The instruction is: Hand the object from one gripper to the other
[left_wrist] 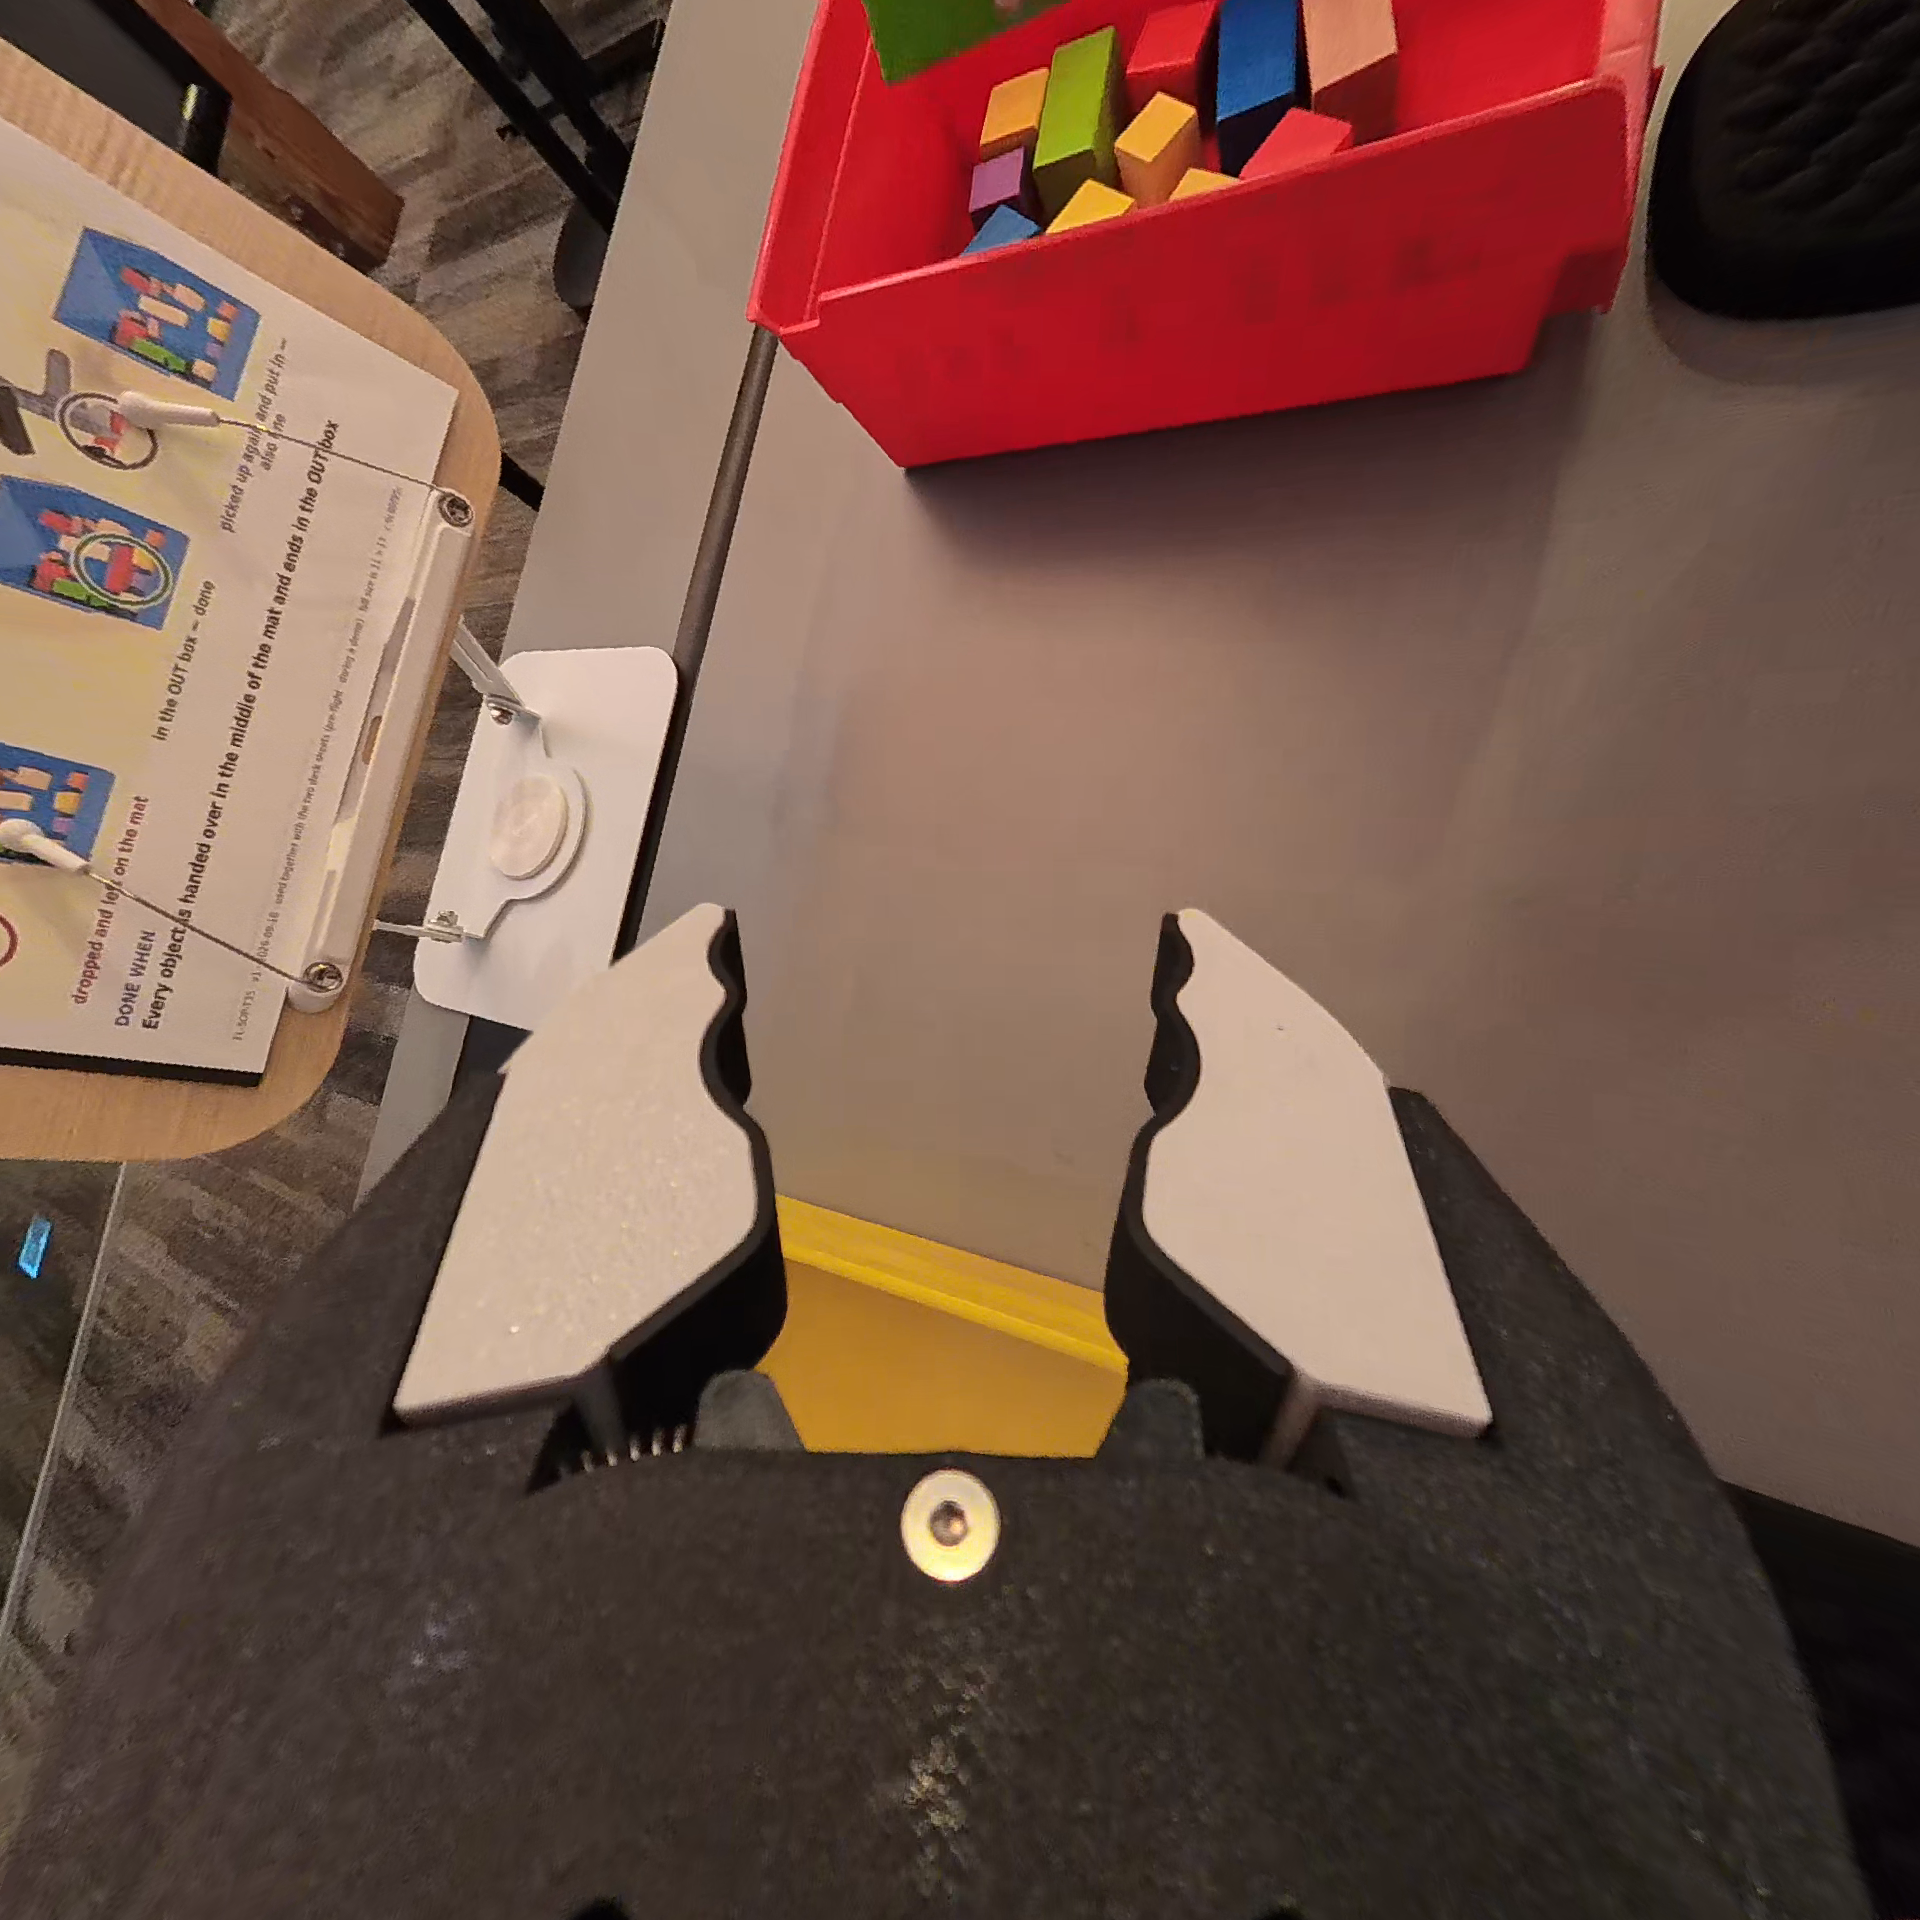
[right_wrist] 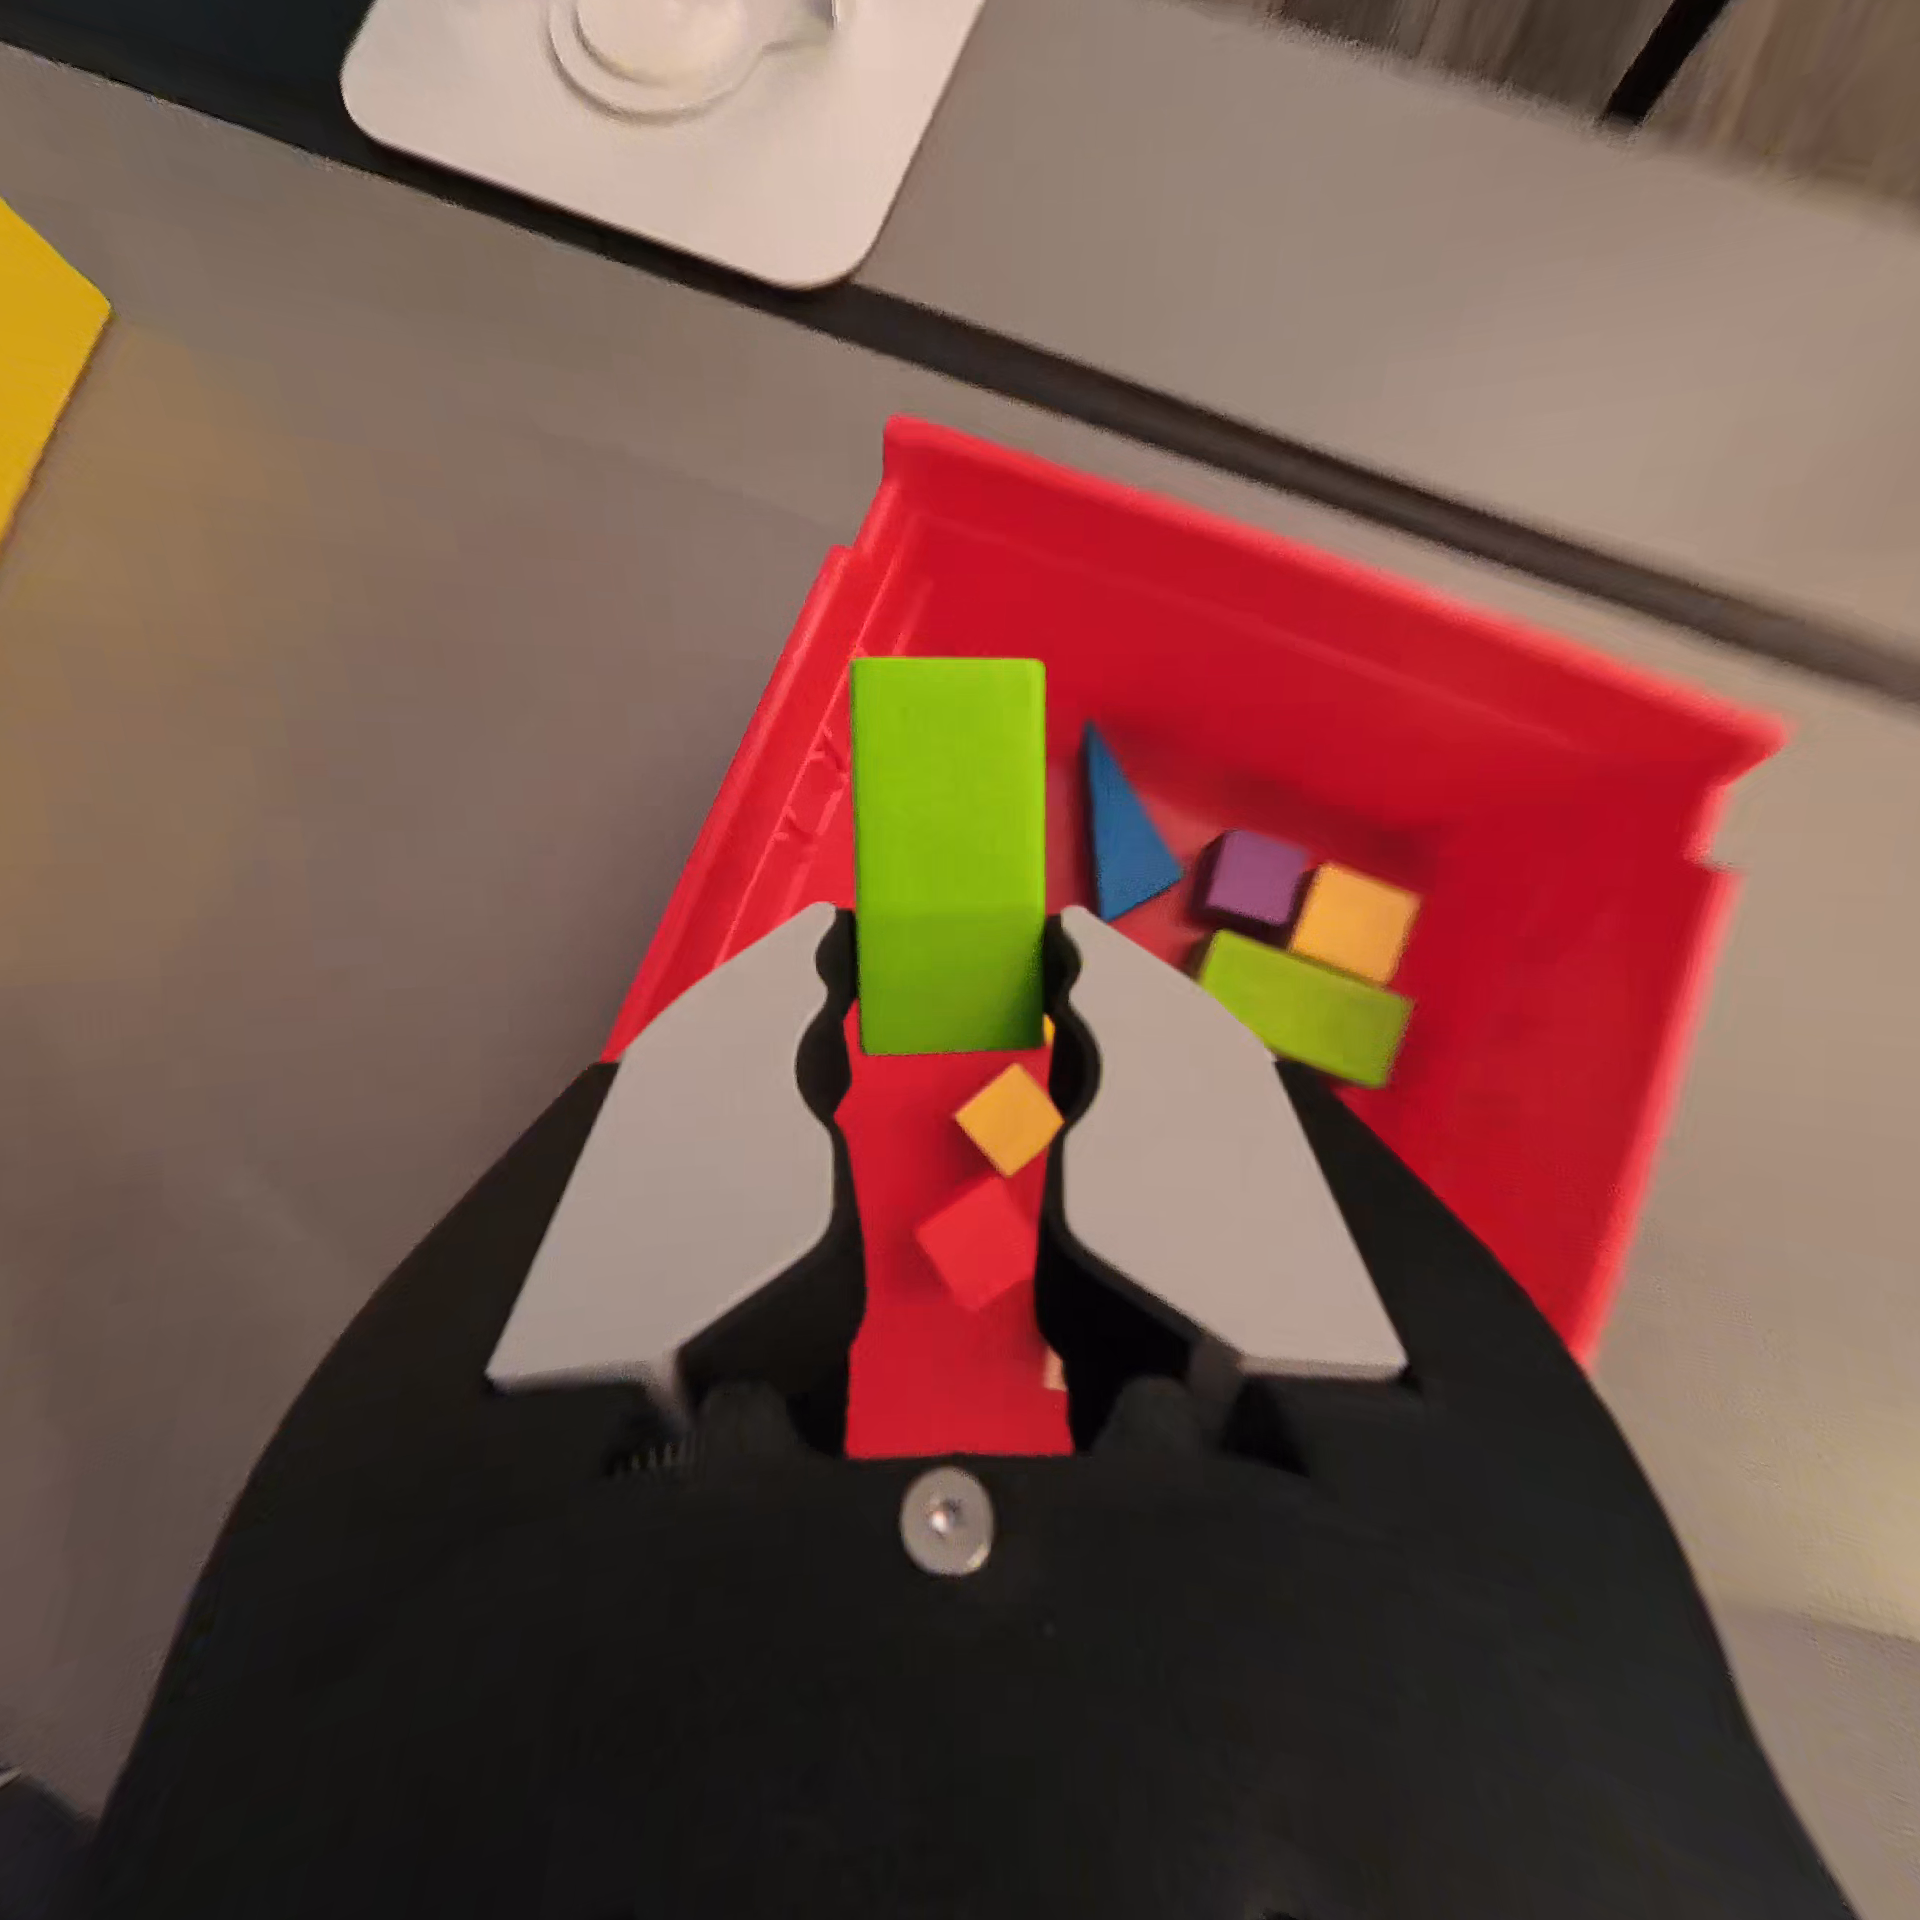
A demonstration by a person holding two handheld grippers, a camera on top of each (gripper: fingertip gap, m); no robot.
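The right gripper (right_wrist: 948, 971) is pinching a long bright-green block (right_wrist: 945, 831) by its lower end above the red bin (right_wrist: 1351, 644) of coloured blocks. Only the left wrist view is showing the left gripper (left_wrist: 948, 1023), gaping wide and empty over the grey mat (left_wrist: 1247, 727).

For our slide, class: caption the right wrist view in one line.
Right gripper holds a long green block above a red bin of coloured blocks.
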